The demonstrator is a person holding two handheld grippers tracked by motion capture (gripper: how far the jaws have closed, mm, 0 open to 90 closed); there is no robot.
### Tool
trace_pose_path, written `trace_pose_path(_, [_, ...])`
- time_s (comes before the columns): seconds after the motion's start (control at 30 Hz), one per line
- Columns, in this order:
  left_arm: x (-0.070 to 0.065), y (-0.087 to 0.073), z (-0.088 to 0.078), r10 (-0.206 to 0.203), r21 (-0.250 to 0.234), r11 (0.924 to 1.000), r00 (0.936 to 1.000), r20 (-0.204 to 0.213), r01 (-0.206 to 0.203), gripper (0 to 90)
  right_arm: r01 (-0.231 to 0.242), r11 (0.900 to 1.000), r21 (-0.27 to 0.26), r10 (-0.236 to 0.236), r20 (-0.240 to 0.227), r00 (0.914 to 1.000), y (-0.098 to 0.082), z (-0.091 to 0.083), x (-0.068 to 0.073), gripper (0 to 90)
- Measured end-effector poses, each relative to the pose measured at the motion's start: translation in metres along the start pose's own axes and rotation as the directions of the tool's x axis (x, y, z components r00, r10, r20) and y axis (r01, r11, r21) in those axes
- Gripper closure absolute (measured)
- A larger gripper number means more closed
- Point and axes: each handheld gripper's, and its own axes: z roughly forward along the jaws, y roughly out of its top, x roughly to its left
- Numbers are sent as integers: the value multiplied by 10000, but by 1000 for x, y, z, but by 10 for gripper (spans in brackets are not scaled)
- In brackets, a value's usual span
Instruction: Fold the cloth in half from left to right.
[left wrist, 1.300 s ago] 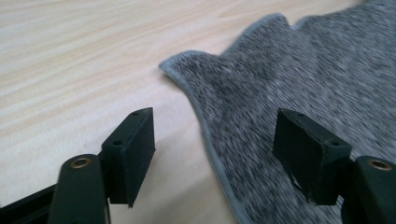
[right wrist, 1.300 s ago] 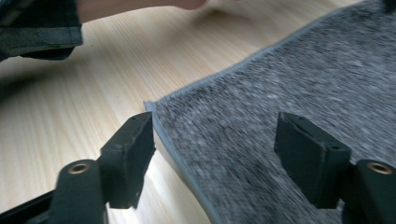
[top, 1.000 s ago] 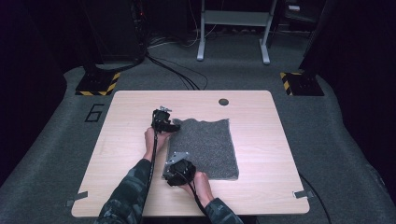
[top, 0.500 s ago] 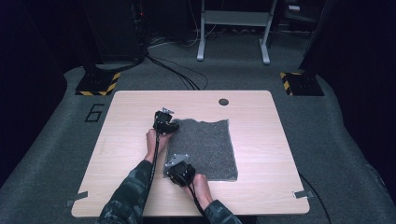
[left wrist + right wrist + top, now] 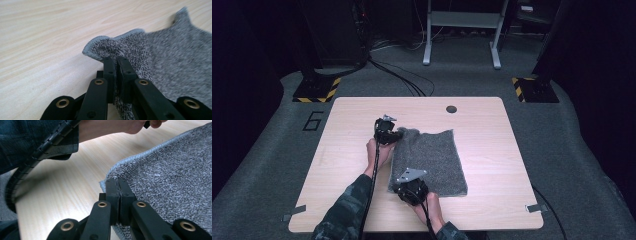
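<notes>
Cloth: a grey speckled terry towel (image 5: 429,160) lies flat near the middle of the pale wooden counter (image 5: 337,150), its left edge toward the counter's left side.
Left hand-held gripper (image 5: 116,65): jaws pinched together on the towel's far-left corner, which puckers up off the wood.
Right hand-held gripper (image 5: 117,185): jaws pressed tight on the near-left corner, right at the stitched hem.
Step, likely: lifting the left edge to fold it.
Doing it well: raise both corners together, level, edge kept taut, grips firm.
</notes>
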Motion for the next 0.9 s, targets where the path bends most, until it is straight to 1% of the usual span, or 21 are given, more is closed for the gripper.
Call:
trace_pose_path(0.13, [-2, 4, -15, 30, -143, 9999, 10000, -45, -31, 857, 11, 9997, -235, -16, -204, 9998, 4, -5, 5, 890])
trace_pose_path(0.2, [-2, 5, -21, 84, -121, 9999, 9999, -89, -85, 857, -36, 9991, -428, 23, -315, 9995, 6, -5, 8, 891])
trace_pose_path(0.33, [2, 6, -40, 193, 6, 9998, 9994, -288, -193, 857, 35, 9966, -823, -88, -641, 9979, 15, -6, 16, 891])
trace_pose_path(0.37, [3, 6, -45, 292, 97, 9995, 9989, -355, -289, 857, 72, 9955, -941, -145, -770, 9969, 19, -6, 19, 891])
trace_pose_path(0.4, [3, 6, -49, 241, 106, 9997, 9991, -352, -237, 857, 40, 9947, -1028, -122, -790, 9968, 21, -6, 21, 891])
trace_pose_path(0.47, [6, 8, -61, 439, 271, 9987, 9976, -535, -425, 857, 167, 9926, -1200, -282, -946, 9951, 27, -6, 28, 890])
trace_pose_path(0.5, [6, 8, -65, 375, 216, 9991, 9972, -650, -362, 857, 244, 9907, -1341, -382, -1013, 9941, 30, -6, 31, 890])
trace_pose_path(0.53, [8, 9, -71, 328, 248, 9992, 9976, -618, -313, 857, 370, 9885, -1465, -533, -1089, 9926, 33, -6, 34, 890])
trace_pose_path(0.6, [9, 11, -79, 409, 196, 9990, 9960, -797, -395, 857, 494, 9857, -1613, -674, -1080, 9919, 36, -8, 39, 890])
trace_pose_path(0.63, [9, 13, -82, 606, 375, 9976, 9946, -841, -576, 856, 463, 9843, -1704, -652, -1070, 9921, 37, -8, 40, 890])
trace_pose_path(0.73, [5, 16, -82, 485, 298, 9985, 9958, -774, -463, 856, 304, 9821, -1858, -516, -1102, 9926, 35, -13, 39, 889])
trace_pose_path(0.77, [5, 17, -82, 541, 291, 9982, 9959, -731, -521, 856, 141, 9830, -1828, -350, -1117, 9931, 33, -17, 39, 889])
trace_pose_path(0.8, [3, 19, -81, 414, 226, 9989, 9967, -693, -399, 856, 156, 9804, -1963, -379, -1105, 9932, 31, -19, 37, 889])
trace_pose_path(0.83, [2, 21, -81, 545, 300, 9982, 9965, -633, -527, 855, 97, 9794, -2016, -322, -1089, 9935, 30, -21, 36, 889])
trace_pose_path(0.87, [2, 21, -81, 545, 300, 9982, 9965, -633, -527, 855, -2, 9802, -1979, -213, -1067, 9941, 28, -23, 35, 889])
trace_pose_path(0.9, [-5, 24, -77, 521, 219, 9985, 9972, -544, -510, 855, -59, 9794, -2017, -157, -1051, 9943, 25, -26, 33, 889])
